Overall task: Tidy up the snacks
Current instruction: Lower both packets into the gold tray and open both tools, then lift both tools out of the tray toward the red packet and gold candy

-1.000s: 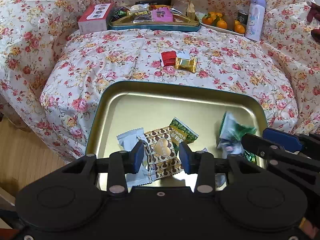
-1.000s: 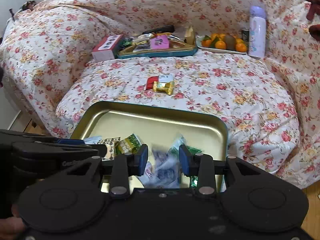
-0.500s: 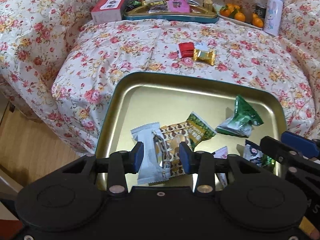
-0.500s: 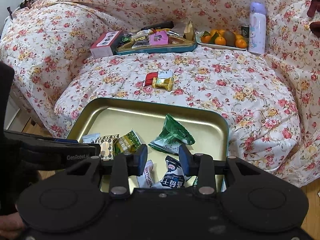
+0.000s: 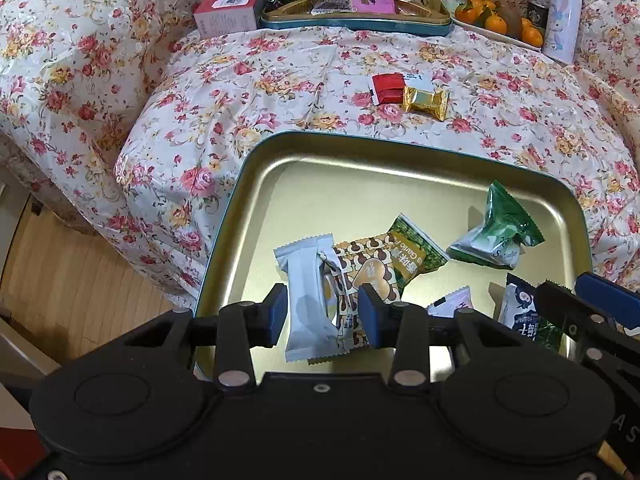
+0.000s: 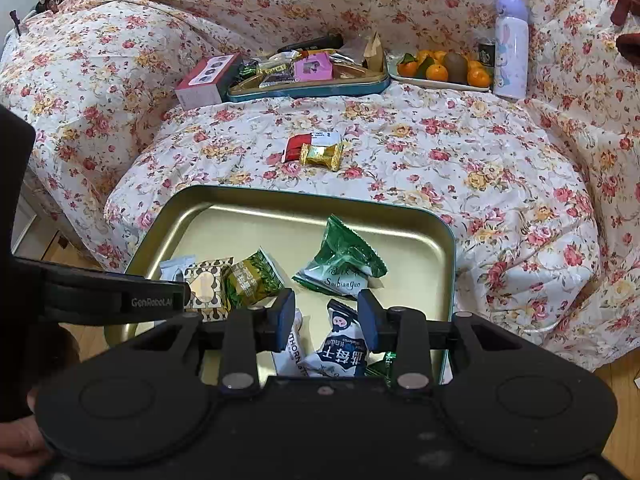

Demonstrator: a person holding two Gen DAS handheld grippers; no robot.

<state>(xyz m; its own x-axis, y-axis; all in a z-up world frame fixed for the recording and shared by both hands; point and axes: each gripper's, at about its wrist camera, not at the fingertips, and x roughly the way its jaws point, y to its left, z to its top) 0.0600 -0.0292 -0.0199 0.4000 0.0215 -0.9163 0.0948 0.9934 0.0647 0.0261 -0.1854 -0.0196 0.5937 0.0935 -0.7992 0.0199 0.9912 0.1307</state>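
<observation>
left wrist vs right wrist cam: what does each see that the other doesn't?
Left wrist only: the white packet in full, between the left gripper fingers, and the floor at left.

Right wrist only: a hand at bottom left, and a dark object at the right edge.

Both: the gold tray, green pouch, red and gold candies, far tray, oranges, bottle.
</observation>
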